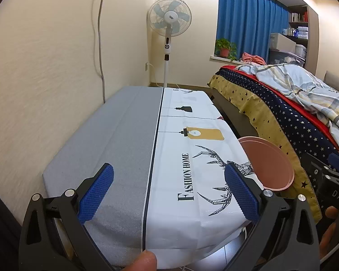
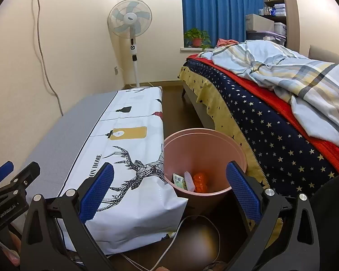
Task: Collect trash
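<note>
The bench [image 1: 124,135] cover reads "FASHION HOME" [image 1: 184,177]. Just beside the bench stands a pink bin [image 2: 203,149] holding an orange wrapper [image 2: 200,181], a labelled packet [image 2: 179,180] and white scrap. Both the left gripper [image 1: 169,194] and right gripper [image 2: 169,194] have fingers spread, empty.

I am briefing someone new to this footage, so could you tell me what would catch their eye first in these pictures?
Probably the pink bin, standing on the floor between the covered table and the bed, with an orange item and other scraps inside. Next, the deer print and "FASHION HOME" lettering on the white tablecloth, and the bright blue curtain at the back wall.
</note>
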`<state>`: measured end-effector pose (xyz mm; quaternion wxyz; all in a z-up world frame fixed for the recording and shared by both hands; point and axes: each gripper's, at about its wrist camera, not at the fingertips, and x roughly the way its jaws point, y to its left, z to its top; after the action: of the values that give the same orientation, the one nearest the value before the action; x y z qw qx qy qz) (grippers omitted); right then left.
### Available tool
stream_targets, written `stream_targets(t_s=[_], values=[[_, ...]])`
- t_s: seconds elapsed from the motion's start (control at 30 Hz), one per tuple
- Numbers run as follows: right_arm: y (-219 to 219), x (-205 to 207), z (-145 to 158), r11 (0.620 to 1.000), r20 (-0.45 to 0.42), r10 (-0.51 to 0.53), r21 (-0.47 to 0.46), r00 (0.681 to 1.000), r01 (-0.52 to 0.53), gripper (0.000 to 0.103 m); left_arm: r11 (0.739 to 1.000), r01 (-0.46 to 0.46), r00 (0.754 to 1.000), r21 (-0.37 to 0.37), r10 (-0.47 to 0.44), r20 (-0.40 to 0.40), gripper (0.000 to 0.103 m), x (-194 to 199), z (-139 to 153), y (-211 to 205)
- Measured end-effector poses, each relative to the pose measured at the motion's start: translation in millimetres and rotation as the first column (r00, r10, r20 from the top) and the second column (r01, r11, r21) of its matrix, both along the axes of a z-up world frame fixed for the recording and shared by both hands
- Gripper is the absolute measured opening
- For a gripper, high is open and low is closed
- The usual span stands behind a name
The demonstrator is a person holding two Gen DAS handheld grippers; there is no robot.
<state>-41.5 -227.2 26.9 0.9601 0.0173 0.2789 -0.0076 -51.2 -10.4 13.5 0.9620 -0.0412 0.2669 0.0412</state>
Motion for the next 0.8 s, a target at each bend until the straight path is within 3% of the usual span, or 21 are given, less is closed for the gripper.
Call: stream_targets(t_s=[0.8], values=[[0.0,-2.8,3.5,1.0,0.014,-0.005,0.0,1.0,0.005,0.098,1.0,0.022,1.0,0.003,-0.022,0.008,0.095,-4.5,-1.8,-5.2]])
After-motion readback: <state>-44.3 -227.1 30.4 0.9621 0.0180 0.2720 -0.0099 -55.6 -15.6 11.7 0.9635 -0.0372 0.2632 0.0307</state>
